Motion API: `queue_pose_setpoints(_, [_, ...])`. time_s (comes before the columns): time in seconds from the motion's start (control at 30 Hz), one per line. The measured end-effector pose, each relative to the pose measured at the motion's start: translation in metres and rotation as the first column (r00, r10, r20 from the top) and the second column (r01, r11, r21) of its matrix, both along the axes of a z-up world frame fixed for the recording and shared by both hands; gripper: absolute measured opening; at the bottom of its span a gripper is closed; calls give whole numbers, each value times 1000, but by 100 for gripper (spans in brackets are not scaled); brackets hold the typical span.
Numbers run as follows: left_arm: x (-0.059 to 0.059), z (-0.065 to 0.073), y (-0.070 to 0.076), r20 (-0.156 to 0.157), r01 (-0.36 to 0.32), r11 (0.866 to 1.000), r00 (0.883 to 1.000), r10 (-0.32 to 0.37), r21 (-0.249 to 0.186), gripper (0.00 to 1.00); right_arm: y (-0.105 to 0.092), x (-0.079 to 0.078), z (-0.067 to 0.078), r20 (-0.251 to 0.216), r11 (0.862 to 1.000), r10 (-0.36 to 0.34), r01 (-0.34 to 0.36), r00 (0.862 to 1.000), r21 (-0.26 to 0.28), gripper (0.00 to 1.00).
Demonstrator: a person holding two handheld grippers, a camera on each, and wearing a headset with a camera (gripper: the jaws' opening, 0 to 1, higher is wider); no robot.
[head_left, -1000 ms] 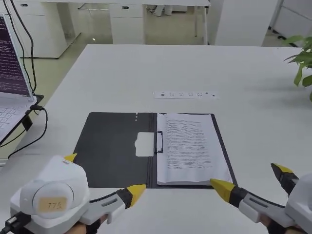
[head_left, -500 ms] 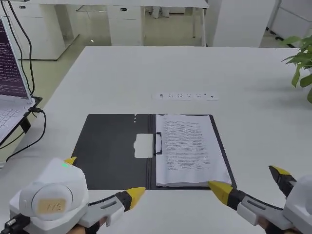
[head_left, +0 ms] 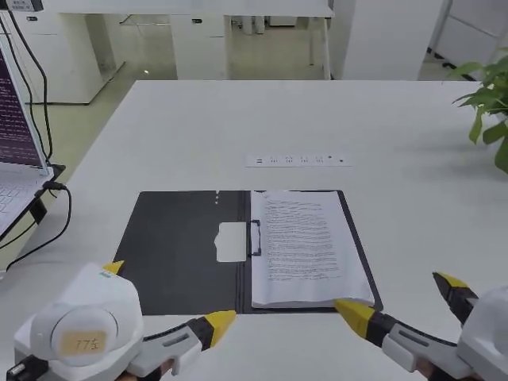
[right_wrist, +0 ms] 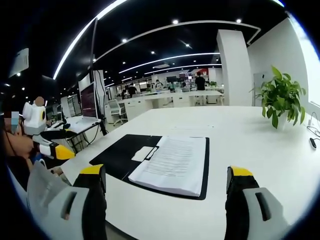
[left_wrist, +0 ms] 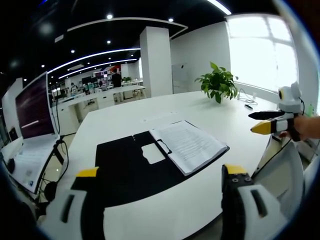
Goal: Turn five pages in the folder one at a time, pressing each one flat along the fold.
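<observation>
A black folder (head_left: 182, 254) lies open on the white table, with a stack of printed pages (head_left: 305, 246) on its right half and a clip (head_left: 255, 236) along the fold. The same folder (left_wrist: 130, 165) and pages (left_wrist: 187, 145) show in the left gripper view, and the folder (right_wrist: 120, 152) and pages (right_wrist: 172, 162) in the right gripper view. My left gripper (head_left: 167, 298) hovers open near the folder's front left corner. My right gripper (head_left: 401, 295) hovers open just off the front right corner of the pages. Neither touches the paper.
A white power strip (head_left: 298, 160) lies on the table behind the folder. A laptop (head_left: 12, 151) with cables stands at the left edge. A potted plant (head_left: 488, 103) sits at the far right. The white table (head_left: 238, 119) has free room behind the folder.
Both grippers have sunk slightly lower in the head view and stay open; the picture has shifted as the head moved. The folder and pages lie as before.
</observation>
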State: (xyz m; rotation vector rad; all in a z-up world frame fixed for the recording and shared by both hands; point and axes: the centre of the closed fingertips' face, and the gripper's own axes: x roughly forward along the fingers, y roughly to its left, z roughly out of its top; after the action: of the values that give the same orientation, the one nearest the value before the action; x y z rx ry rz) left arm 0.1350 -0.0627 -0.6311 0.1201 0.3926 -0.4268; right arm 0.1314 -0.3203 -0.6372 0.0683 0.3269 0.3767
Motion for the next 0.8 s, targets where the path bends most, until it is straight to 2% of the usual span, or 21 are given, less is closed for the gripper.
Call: queue_pose_setpoints(0.8, [5, -4, -10, -7, 40, 999, 999, -40, 5, 99, 0, -4, 1, 8, 1000, -20, 20, 1000, 12, 100])
